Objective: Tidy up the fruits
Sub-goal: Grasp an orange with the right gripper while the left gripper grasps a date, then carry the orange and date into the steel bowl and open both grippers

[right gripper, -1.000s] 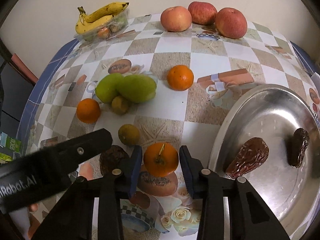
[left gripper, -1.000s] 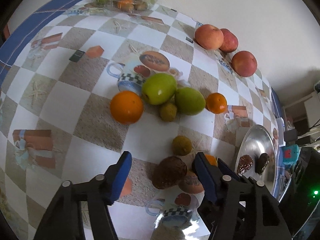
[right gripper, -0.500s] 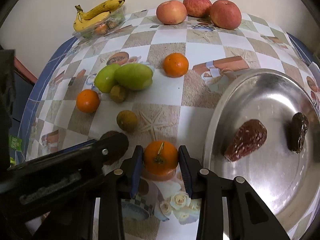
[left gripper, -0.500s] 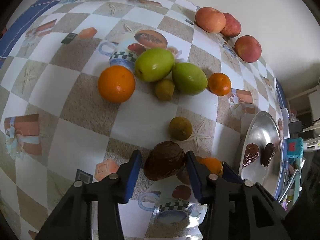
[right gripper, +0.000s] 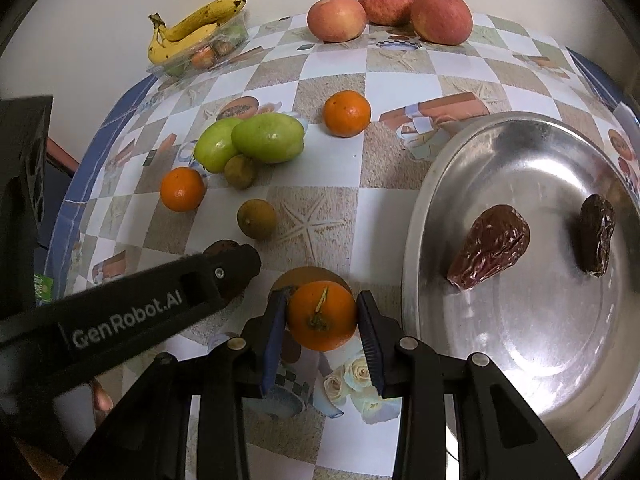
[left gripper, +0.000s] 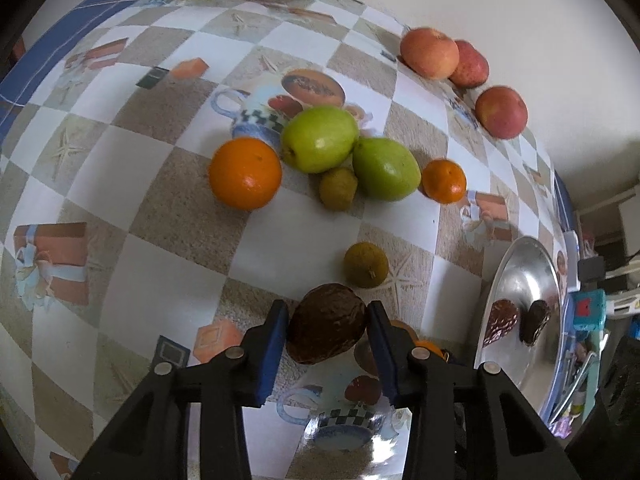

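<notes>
On the patterned tablecloth lies a dark brown wrinkled fruit (left gripper: 326,334); my left gripper (left gripper: 327,314) straddles it, its jaws still closing and both blue pads touching the fruit's sides. My right gripper (right gripper: 322,302) is shut on a small orange (right gripper: 322,318) with its stem up, just left of the silver tray (right gripper: 520,380). In the right wrist view the left gripper's black finger (right gripper: 224,272) crosses in front of the brown fruit (right gripper: 222,245). Two dark dates (right gripper: 490,246) (right gripper: 598,246) lie in the tray.
Beyond the grippers sit two green fruits (left gripper: 320,144) (left gripper: 386,168), an orange (left gripper: 245,174), a smaller orange (left gripper: 444,181) and two olive-brown fruits (left gripper: 366,265) (left gripper: 338,188). Three apples (right gripper: 440,16) and a clear box with bananas (right gripper: 192,32) line the far edge.
The left gripper's jaws have closed from wide apart onto the brown fruit. The right gripper still grips the orange, shifted slightly toward the tray.
</notes>
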`<state>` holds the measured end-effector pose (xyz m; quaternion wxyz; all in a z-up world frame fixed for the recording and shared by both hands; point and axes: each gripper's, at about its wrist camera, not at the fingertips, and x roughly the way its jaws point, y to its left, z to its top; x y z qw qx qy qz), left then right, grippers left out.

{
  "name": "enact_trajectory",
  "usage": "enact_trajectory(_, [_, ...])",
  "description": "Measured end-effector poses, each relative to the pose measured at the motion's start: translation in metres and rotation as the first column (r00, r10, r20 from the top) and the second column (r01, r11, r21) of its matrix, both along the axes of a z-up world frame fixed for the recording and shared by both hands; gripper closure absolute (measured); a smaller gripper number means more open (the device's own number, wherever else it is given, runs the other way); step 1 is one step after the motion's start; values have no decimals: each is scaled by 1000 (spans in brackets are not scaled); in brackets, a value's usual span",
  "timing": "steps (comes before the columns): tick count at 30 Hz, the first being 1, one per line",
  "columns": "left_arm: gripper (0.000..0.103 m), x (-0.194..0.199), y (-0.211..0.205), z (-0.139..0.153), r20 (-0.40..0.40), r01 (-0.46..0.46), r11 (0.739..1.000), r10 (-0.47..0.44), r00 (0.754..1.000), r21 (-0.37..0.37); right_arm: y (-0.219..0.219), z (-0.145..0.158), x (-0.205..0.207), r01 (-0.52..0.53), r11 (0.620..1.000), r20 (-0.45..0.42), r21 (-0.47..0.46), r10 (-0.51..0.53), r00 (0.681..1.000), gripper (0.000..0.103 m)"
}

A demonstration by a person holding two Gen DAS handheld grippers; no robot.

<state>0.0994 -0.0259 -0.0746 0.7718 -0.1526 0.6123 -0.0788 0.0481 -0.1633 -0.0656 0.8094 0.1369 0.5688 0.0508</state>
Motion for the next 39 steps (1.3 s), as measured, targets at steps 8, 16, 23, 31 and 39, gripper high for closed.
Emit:
enact_trajectory(8, [60, 0, 7, 26, 82, -43, 999, 44, 996, -13, -4, 10, 4, 12, 998, 20, 54, -13, 1000, 65])
enact_trajectory(16, [60, -2, 3, 44, 155, -63, 998, 64, 986, -15, -14, 25, 4, 27, 998, 54, 57, -30, 998, 65])
enact_trajectory(23, [60, -8, -15, 51, 175, -27, 1000, 29, 984, -15, -42, 35, 3, 102, 995, 73, 9, -103, 992, 65])
enact_trajectory(31, [60, -21, -61, 53, 190, 104, 995, -102, 976, 1, -104, 40, -4, 249, 967, 64, -61, -245, 967, 65])
enact_trajectory(39, [60, -45, -121, 56, 216, 280, 960, -279, 936, 25, -151, 47, -22, 350, 932, 80, -95, -343, 936, 65])
